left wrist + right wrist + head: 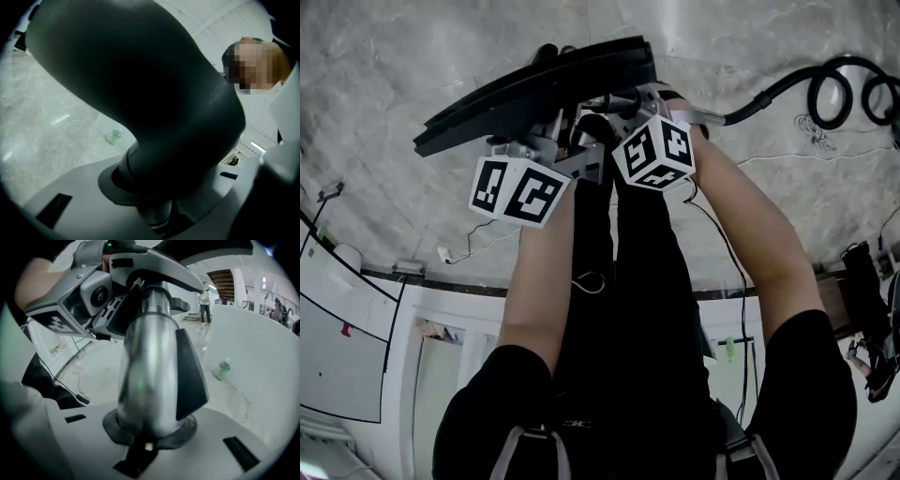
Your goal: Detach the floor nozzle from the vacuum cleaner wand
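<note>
Head view: left tool (546, 141) grips nozzle (534, 84) neck, right tool (614, 105) grips wand (145, 371) just beside. Grasp set; next likely straight pull apart.

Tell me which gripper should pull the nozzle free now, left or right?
Left. The left gripper is clamped on the dark neck of the nozzle. The right gripper grips the silver wand, so it probably serves best as the brace.
</note>
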Available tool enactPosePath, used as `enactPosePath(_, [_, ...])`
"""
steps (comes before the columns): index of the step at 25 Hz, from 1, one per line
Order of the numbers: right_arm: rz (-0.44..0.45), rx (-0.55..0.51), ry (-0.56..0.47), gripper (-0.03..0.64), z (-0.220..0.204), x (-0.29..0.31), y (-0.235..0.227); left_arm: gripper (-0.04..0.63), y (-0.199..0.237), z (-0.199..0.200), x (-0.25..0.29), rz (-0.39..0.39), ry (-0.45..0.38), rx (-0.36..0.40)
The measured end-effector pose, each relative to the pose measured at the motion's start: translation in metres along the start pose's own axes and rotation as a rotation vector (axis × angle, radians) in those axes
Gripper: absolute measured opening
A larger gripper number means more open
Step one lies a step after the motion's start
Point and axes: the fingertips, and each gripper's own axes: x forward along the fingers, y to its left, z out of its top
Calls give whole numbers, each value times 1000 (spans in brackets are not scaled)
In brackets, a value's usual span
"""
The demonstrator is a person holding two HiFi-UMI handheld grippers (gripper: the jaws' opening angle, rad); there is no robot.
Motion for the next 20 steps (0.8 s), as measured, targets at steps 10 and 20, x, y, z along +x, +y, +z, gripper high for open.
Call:
enactPosePath(10, [779, 147, 99, 71, -29, -82, 79, 133, -51, -49, -20, -249, 287, -62])
enactPosePath(20, [49, 187, 157, 61, -22, -49, 37, 124, -16, -24, 1, 93, 240, -136])
